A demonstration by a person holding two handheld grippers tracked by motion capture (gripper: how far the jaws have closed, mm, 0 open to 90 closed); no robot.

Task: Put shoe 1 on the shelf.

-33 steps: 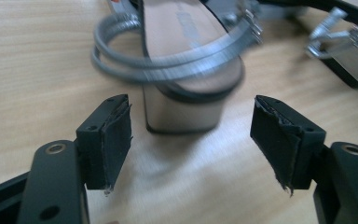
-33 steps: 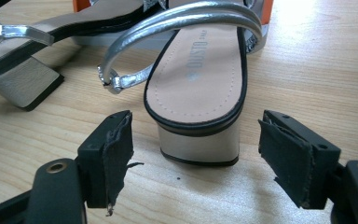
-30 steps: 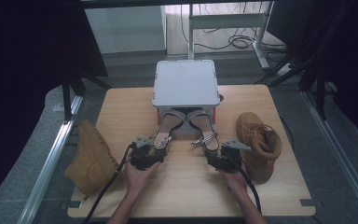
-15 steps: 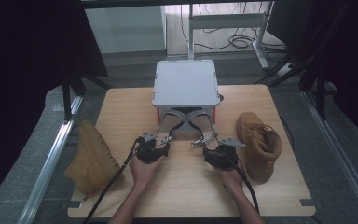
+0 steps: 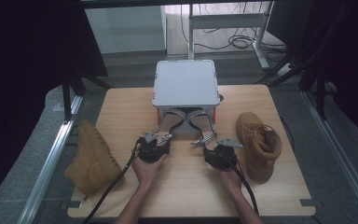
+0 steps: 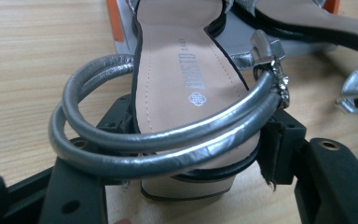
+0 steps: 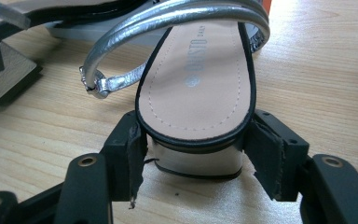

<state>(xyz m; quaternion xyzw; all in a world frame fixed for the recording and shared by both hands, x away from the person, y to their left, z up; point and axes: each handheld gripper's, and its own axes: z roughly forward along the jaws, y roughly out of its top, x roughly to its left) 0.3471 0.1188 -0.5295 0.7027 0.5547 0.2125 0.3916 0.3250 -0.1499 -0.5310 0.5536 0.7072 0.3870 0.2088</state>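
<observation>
Pair of silver-strapped block-heel sandals (image 5: 186, 122), toes beneath a grey lidded box (image 5: 185, 84). Left gripper (image 6: 191, 154) and right gripper (image 7: 193, 154): jaws, just closing, bracket one heel each, apparently for a paired lift; contact uncertain.

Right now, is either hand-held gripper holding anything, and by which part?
Each has the heel end of a silver sandal between closing jaws: left hand-held gripper on left sandal, right hand-held gripper on right sandal. Firm contact unclear.

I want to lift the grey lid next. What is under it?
An orange box shows below the lid at its near corners. The toes of two silver sandals run under the lid's near edge. The box's inside is covered.
</observation>
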